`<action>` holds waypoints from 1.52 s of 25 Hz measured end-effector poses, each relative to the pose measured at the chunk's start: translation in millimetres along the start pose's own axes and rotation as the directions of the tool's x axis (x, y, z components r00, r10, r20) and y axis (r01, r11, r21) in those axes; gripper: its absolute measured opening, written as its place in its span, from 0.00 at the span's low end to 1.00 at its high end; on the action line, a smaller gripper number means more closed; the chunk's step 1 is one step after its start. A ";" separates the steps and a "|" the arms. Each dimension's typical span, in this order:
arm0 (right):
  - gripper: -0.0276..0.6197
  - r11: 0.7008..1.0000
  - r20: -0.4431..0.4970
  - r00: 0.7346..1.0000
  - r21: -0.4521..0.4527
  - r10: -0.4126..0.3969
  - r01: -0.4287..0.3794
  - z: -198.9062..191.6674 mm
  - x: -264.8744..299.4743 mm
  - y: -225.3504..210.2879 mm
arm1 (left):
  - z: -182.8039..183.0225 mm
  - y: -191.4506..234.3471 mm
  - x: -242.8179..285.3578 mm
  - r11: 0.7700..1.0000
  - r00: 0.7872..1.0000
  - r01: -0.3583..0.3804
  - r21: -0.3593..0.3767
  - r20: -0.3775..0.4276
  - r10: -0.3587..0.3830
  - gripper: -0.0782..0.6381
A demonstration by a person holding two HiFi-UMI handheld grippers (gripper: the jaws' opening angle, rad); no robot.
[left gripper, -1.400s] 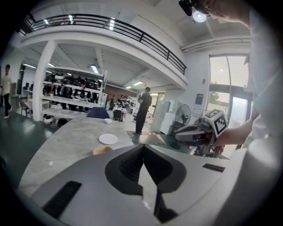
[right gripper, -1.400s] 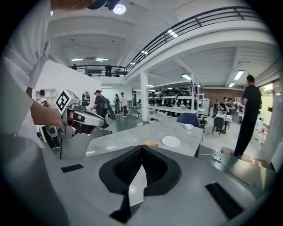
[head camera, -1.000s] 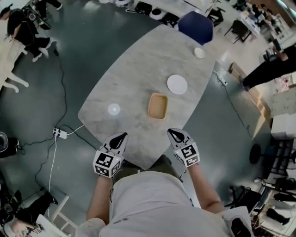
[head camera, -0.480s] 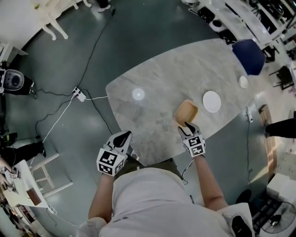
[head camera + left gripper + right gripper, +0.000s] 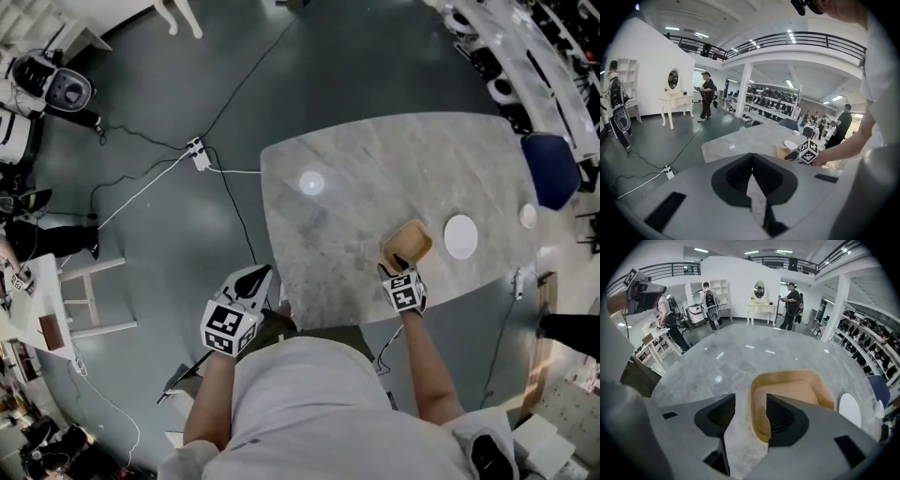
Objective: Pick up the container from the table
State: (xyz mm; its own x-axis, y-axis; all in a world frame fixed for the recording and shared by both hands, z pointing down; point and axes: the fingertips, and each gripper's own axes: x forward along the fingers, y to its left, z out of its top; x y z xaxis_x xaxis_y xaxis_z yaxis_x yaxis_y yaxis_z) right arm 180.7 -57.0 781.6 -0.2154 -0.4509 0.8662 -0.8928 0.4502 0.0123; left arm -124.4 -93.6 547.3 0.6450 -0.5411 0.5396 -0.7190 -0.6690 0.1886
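Observation:
The tan, shallow, rounded-square container (image 5: 407, 243) lies on the marble table (image 5: 375, 169) near its front edge. My right gripper (image 5: 396, 269) points steeply down at the container's near side. In the right gripper view its jaws are opening and straddle the near rim of the container (image 5: 797, 392): one jaw hangs over the inside, the other over the tabletop, and the pads do not press on it. My left gripper (image 5: 251, 279) hangs off the table's left corner above the floor. Its black pads (image 5: 740, 176) meet with nothing between them.
A white plate (image 5: 460, 236) lies just right of the container, a small white bowl (image 5: 528, 216) beyond it. A small white disc (image 5: 311, 183) sits far left on the table. A blue chair (image 5: 550, 169) stands at the right end. Cables and a power strip (image 5: 197, 153) lie on the floor.
My right gripper has gone forward and down from the table's edge to the container, and its jaws have spread. The left gripper now hangs beside the table. The head view has swung.

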 end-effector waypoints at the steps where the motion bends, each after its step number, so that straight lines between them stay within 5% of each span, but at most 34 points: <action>1: 0.37 1.000 -0.014 1.000 -0.002 0.000 0.000 -1.9 4.2 -0.5 | -1.8 1.8 -3.2 1.000 1.000 -0.011 -0.006 0.002 0.011 0.11; 5: 0.32 0.999 -0.066 0.997 -0.033 -0.026 0.024 -6.4 17.7 -3.5 | -11.0 11.4 -16.9 0.998 0.999 -0.051 -0.026 0.004 0.051 0.11; 11: 0.09 0.993 -0.088 0.994 -0.106 -0.065 0.056 -3.4 22.1 -5.1 | -18.2 22.1 -28.7 0.997 0.997 -0.072 -0.041 0.009 0.072 0.11; 27: 0.08 0.990 0.071 0.987 -0.004 -0.142 0.143 42.8 -38.4 4.3 | -5.1 22.3 -12.4 0.998 0.997 0.050 0.034 0.051 -0.052 0.11; 38: 0.08 0.974 0.283 0.937 0.150 -0.206 0.169 89.2 -137.8 14.0 | 39.6 -4.3 26.1 0.967 0.972 0.214 0.140 0.069 -0.225 0.11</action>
State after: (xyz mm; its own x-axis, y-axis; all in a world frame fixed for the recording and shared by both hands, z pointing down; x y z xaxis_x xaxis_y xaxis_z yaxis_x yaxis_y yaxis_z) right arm 162.6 -57.3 617.8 -0.1300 -0.7335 0.6671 -0.9654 0.2469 0.0833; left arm -94.2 -125.0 528.0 0.8067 -0.4104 0.4251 -0.5206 -0.8340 0.1828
